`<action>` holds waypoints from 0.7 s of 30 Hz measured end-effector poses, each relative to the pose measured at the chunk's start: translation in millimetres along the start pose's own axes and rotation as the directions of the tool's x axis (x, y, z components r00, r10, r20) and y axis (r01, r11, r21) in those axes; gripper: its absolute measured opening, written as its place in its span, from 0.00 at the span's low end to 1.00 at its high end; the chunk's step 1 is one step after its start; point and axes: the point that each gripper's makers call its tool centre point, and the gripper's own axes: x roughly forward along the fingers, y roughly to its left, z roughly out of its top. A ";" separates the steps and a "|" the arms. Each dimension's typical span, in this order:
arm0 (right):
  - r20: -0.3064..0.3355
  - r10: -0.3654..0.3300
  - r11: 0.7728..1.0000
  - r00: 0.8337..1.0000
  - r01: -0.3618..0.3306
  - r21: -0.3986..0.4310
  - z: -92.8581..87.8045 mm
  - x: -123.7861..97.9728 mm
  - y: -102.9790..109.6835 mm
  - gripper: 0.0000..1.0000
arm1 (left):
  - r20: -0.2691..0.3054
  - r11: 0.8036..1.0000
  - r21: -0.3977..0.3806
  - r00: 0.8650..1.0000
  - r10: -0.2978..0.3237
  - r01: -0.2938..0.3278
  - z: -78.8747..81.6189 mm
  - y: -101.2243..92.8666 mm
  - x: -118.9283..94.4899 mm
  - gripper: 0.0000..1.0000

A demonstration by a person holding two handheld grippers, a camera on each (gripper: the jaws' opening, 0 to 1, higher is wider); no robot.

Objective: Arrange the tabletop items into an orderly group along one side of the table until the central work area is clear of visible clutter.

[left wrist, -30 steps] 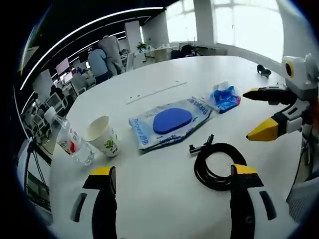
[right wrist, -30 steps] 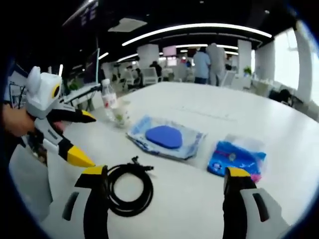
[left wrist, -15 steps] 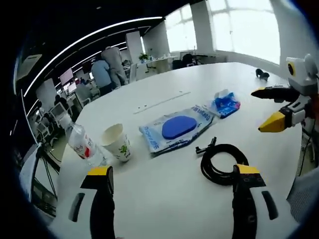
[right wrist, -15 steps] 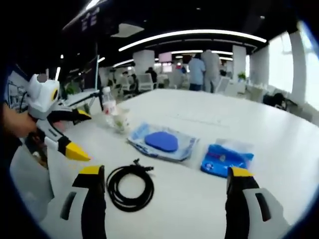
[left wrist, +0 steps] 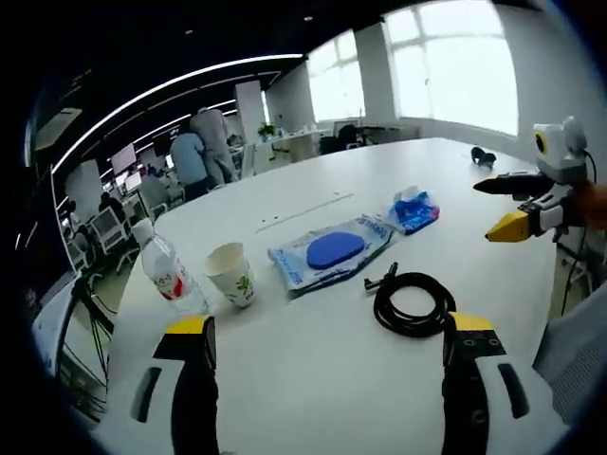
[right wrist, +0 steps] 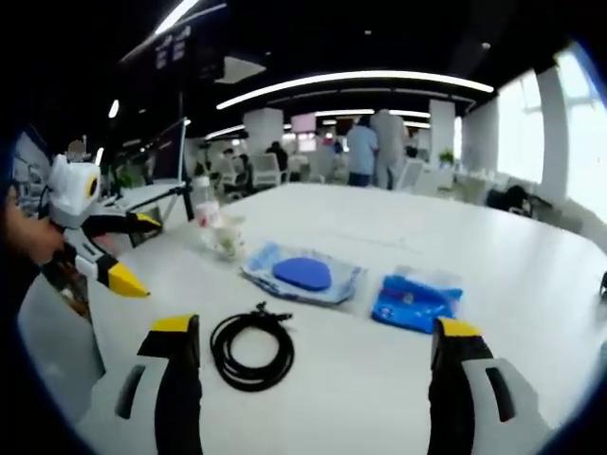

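Both cameras have pulled back over the last second, so the items look smaller and farther off; the items themselves have not shifted on the tabletop [left wrist: 313,370]. Left claw [left wrist: 327,332] has its jaws wide apart, nothing between them, hovering over the near edge of the white tabletop. Right claw [right wrist: 308,336] is likewise spread wide and empty. The right claw also shows at the right of the left gripper view [left wrist: 503,209], yellow tips apart, held by a hand [left wrist: 593,204]; the left claw shows at the left of the right gripper view [right wrist: 128,256], tips apart too.

Items lie in a loose row across the middle. Coiled black cable [left wrist: 413,303] sits nearest, loose end pointing toward the blue-and-white packet [left wrist: 332,253], close to it but apart. Blue wipes pack [left wrist: 414,209] lies just beyond that packet, near its corner. Paper cup [left wrist: 232,275] stands upright beside the plastic bottle [left wrist: 169,277], which leans in this fisheye view; whether the two touch is hard to tell. Small dark object [left wrist: 482,154] rests well apart near the far edge, too small to identify.

Right gripper view gives the same set: cable [right wrist: 251,348], packet [right wrist: 302,274], wipes pack [right wrist: 414,299], cup [right wrist: 228,237], bottle [right wrist: 202,202]. People [left wrist: 199,147] stand in the office background.
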 end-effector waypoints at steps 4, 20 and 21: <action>-0.017 -0.001 0.999 1.000 0.001 -0.032 -5.5 -4.1 5.0 1.00 | 0.034 1.000 -0.008 0.999 -0.002 0.003 0.8 2.8 -12.0 0.99; 0.000 -0.083 0.995 0.997 0.082 0.057 13.0 -31.9 19.4 1.00 | 0.096 1.000 -0.011 0.995 0.000 0.001 -17.3 13.7 -52.6 0.99; 0.004 -0.087 0.995 0.996 0.087 0.055 13.2 -33.9 20.4 1.00 | 0.097 1.000 -0.007 0.995 -0.003 0.004 -18.8 13.9 -53.1 0.99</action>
